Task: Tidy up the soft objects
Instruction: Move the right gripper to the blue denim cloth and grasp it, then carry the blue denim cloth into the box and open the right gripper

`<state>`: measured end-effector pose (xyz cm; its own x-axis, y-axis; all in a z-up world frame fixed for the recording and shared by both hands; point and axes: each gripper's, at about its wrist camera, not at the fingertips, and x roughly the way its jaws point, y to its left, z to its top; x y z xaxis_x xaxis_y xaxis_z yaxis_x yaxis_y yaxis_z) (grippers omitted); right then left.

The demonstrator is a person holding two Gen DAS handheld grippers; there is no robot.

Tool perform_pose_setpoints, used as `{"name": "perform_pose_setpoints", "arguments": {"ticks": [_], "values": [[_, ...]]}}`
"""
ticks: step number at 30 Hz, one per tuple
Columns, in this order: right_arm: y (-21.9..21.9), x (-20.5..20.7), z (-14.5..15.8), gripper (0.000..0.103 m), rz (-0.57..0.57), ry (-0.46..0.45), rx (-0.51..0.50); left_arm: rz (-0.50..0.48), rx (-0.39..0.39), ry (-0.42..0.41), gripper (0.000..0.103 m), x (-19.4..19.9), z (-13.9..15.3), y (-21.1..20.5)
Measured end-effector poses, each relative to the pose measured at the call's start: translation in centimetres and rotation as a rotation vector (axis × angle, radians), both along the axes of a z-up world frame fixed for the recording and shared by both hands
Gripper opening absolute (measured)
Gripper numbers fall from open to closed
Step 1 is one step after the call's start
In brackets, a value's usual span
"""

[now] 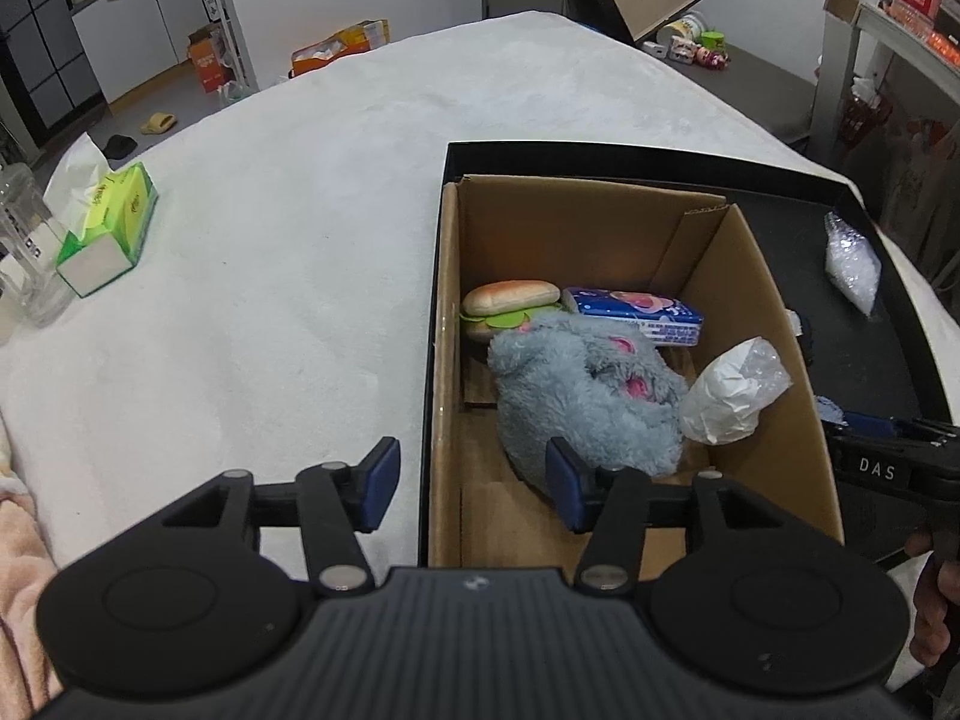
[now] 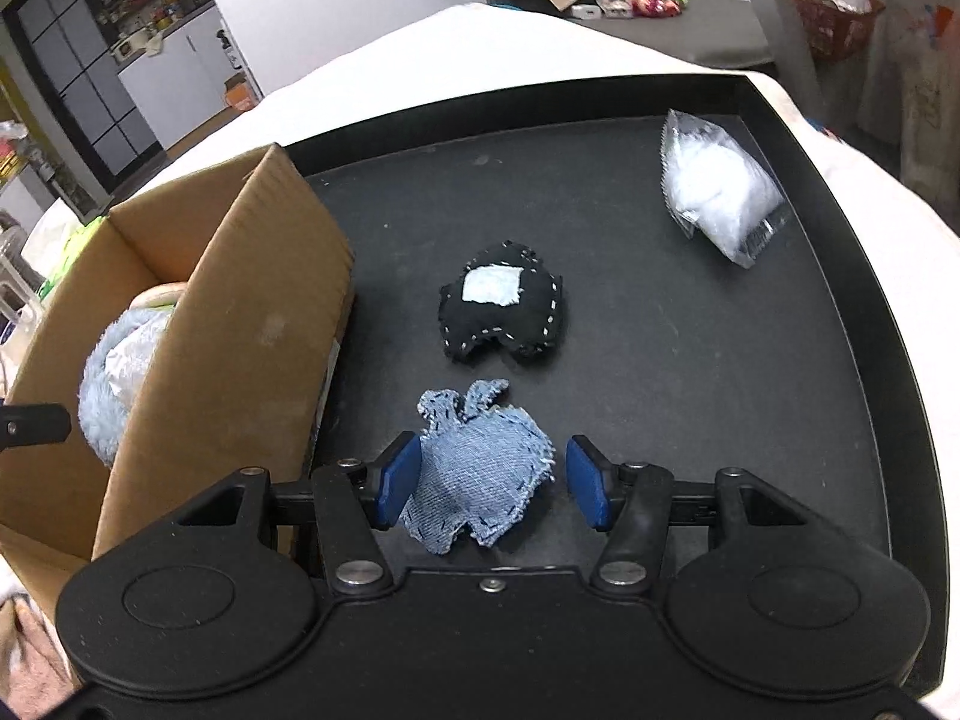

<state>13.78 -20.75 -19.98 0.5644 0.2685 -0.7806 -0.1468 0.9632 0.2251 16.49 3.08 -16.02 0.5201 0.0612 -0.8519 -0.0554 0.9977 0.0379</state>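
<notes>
Straddling the denim apple pouch [image 2: 480, 468] with its blue pads spread and not yet squeezing, the right gripper [image 2: 489, 480] looked set for the next pick, while the left gripper [image 1: 474, 483] hovered wide open and empty over the near edge of the cardboard box [image 1: 756, 276]. The box already held the grey plush [image 1: 588, 396], a toy sandwich [image 1: 510, 306], a tissue pack [image 1: 636, 312] and a white bag [image 1: 732, 390]. Judging by that, roughly half was done: the denim pouch, the black felt pouch [image 2: 504, 306] and the clear filling bag [image 2: 720, 192] lay on the black tray [image 2: 840, 360].

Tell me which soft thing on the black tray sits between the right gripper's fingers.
The light blue denim apple-shaped pad. It lies inside the open right gripper, while the black felt stitched pad and clear bag of white stuffing lie farther off.
</notes>
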Motion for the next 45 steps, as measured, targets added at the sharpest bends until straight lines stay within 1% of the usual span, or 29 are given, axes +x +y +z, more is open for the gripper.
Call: {"name": "perform_pose_setpoints", "arguments": {"ticks": [2, 3, 4, 7, 9, 12, 18, 26, 33, 40, 45], "values": [[0.1, -0.2, 0.1, 0.053, 0.010, -0.004, -0.001, 0.003, 0.012, 0.003, 0.053, 0.2, 0.0, -0.2], [0.1, -0.3, 0.0, 0.050, 0.014, -0.007, -0.006, 0.005, 0.018, 0.005, 0.053, 0.3, -0.1, -0.3], [0.1, -0.3, 0.1, 0.042, 0.019, -0.008, -0.009, 0.007, 0.024, 0.006, 0.053, 0.3, -0.1, -0.4], [-0.6, -0.5, 0.3, 0.033, -0.005, 0.011, 0.016, 0.007, 0.039, 0.005, 0.053, 0.5, 0.1, -0.9], [-1.0, -0.2, 0.3, 0.030, -0.018, 0.021, 0.024, 0.002, 0.043, 0.005, 0.054, 0.5, 0.1, -1.2], [-1.4, -0.6, 0.5, 0.028, -0.037, 0.015, 0.010, -0.002, 0.047, 0.005, 0.054, 0.4, 0.3, -1.5], [-2.2, -0.9, 1.4, 0.021, -0.052, 0.006, 0.020, 0.000, 0.037, 0.002, 0.054, 0.3, 0.7, -1.7], [-2.6, -0.9, 3.4, 0.019, -0.074, -0.025, 0.024, 0.008, 0.006, -0.020, 0.054, 0.1, 1.5, -1.2], [-2.3, -1.1, 6.0, 0.019, -0.082, -0.077, 0.019, 0.003, -0.024, -0.024, 0.054, -0.3, 1.6, -0.6], [-1.8, -1.7, 7.1, 0.020, -0.090, -0.091, -0.001, 0.004, -0.051, -0.043, 0.054, -0.7, 2.1, 0.0], [-1.2, -2.1, 8.5, 0.020, -0.092, -0.115, -0.007, -0.001, -0.063, -0.052, 0.054, -1.1, 2.4, 0.3]]}}
